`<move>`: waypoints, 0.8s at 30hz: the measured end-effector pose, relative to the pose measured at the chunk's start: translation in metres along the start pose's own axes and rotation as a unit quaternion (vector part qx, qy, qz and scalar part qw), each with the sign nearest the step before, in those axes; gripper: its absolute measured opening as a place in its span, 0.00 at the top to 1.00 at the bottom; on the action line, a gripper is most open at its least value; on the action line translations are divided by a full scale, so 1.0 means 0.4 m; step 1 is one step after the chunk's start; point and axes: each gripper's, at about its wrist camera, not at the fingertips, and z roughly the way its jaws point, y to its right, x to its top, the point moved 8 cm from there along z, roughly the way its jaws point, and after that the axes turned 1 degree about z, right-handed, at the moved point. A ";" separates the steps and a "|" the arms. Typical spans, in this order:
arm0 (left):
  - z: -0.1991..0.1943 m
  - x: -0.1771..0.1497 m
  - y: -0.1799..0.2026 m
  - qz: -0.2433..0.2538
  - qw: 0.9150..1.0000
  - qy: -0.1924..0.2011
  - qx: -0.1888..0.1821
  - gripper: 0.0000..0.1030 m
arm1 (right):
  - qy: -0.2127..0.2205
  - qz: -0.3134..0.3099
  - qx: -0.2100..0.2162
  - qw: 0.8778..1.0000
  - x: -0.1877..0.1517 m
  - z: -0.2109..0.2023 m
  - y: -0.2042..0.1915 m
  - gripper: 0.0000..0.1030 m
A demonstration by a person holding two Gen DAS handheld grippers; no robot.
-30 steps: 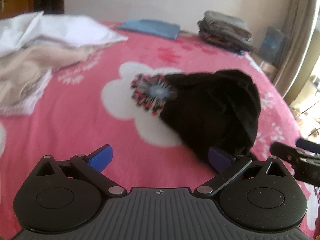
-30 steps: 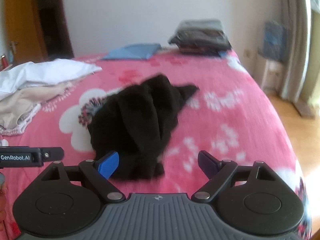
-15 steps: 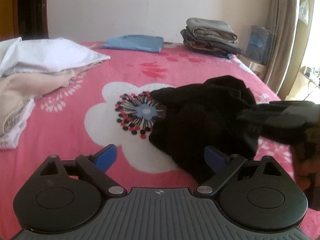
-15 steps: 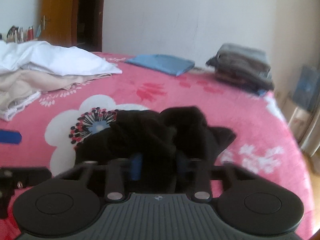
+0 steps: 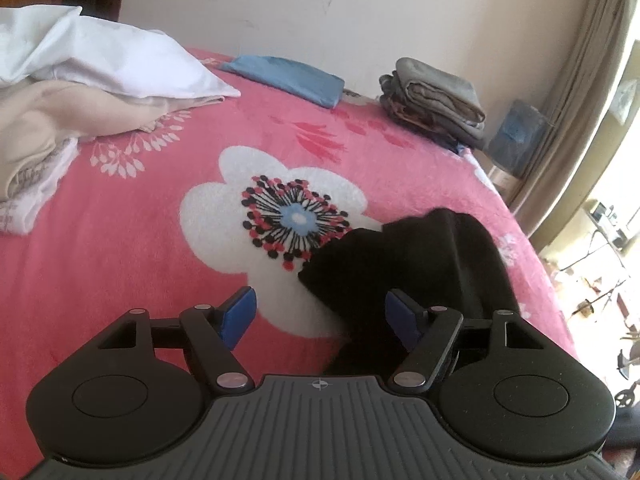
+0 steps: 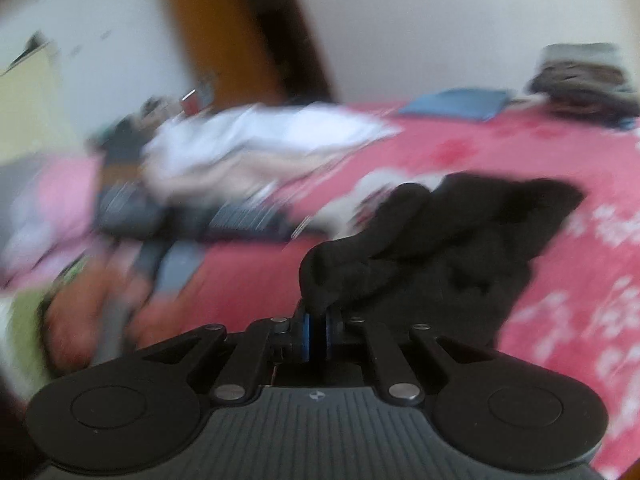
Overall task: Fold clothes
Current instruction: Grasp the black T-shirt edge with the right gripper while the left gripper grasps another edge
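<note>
black garment (image 6: 460, 248) | pinched in right gripper (image 6: 316, 334) (frame blurred) | left gripper (image 5: 322, 316) closing, astride its edge

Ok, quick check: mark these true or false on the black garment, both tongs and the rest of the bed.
1. The right tongs are clamped on the black garment. True.
2. The left tongs grip the garment. False: the pads stand apart, closing, with cloth between them.
3. A folded stack sits at the far end of the bed. True.
4. The blue cloth lies on the stack. False: it lies flat beside it.
</note>
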 end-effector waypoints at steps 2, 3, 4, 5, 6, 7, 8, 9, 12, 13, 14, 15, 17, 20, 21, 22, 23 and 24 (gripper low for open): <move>0.002 -0.016 0.009 0.012 1.000 -0.014 -0.004 0.27 | -0.040 -0.001 0.040 0.998 -0.063 -0.003 -0.047 0.93; 0.005 -0.029 0.016 0.021 0.999 -0.025 -0.008 0.26 | -0.064 -0.003 0.057 0.996 -0.096 -0.002 -0.069 0.93; 0.009 -0.044 0.023 0.030 0.999 -0.037 -0.009 0.26 | -0.088 -0.009 0.063 0.994 -0.127 0.001 -0.084 0.92; 0.012 -0.061 0.030 0.041 0.998 -0.049 -0.010 0.26 | -0.112 -0.016 0.063 0.992 -0.158 0.004 -0.096 0.91; 0.016 -0.078 0.036 0.052 0.997 -0.061 -0.010 0.26 | -0.129 -0.021 0.052 0.990 -0.177 0.004 -0.100 0.89; 0.017 -0.092 0.041 0.061 0.996 -0.070 -0.010 0.26 | -0.144 -0.027 0.038 0.989 -0.193 0.003 -0.100 0.88; 0.017 -0.105 0.046 0.070 0.995 -0.077 -0.010 0.25 | -0.146 -0.022 0.030 0.989 -0.195 -0.004 -0.095 0.87; 0.017 -0.118 0.050 0.078 0.993 -0.084 -0.011 0.25 | -0.144 -0.013 0.025 0.989 -0.190 -0.014 -0.088 0.80; 0.019 -0.151 0.059 0.100 0.990 -0.099 -0.006 0.24 | -0.098 0.015 -0.003 0.995 -0.147 -0.069 -0.053 0.60; 0.020 -0.160 0.060 0.107 0.989 -0.102 -0.002 0.24 | -0.081 0.025 -0.013 0.996 -0.132 -0.088 -0.041 0.59; 0.021 -0.169 0.062 0.113 0.988 -0.106 0.001 0.25 | -0.067 0.038 -0.024 0.997 -0.120 -0.105 -0.024 0.58; 0.022 -0.175 0.064 0.119 0.987 -0.107 0.006 0.27 | -0.052 0.052 -0.035 0.997 -0.108 -0.120 -0.006 0.57; 0.022 -0.182 0.066 0.128 0.986 -0.108 0.015 0.45 | -0.028 0.083 -0.067 0.994 -0.091 -0.134 0.039 0.57; 0.004 -0.183 0.069 0.132 0.986 -0.105 0.016 0.72 | 0.000 0.120 -0.106 0.987 -0.064 -0.153 0.112 0.56; -0.007 -0.181 0.067 0.136 0.985 -0.101 0.021 0.80 | 0.006 0.127 -0.115 0.985 -0.056 -0.152 0.129 0.56; -0.019 -0.180 0.062 0.142 0.985 -0.096 0.029 0.88 | 0.012 0.132 -0.122 0.984 -0.050 -0.149 0.143 0.56; -0.032 -0.178 0.057 0.147 0.984 -0.093 0.036 0.91 | 0.017 0.134 -0.133 0.982 -0.043 -0.142 0.154 0.56; -0.050 -0.176 0.047 0.148 0.984 -0.088 0.043 0.93 | 0.022 0.133 -0.142 0.981 -0.038 -0.146 0.162 0.56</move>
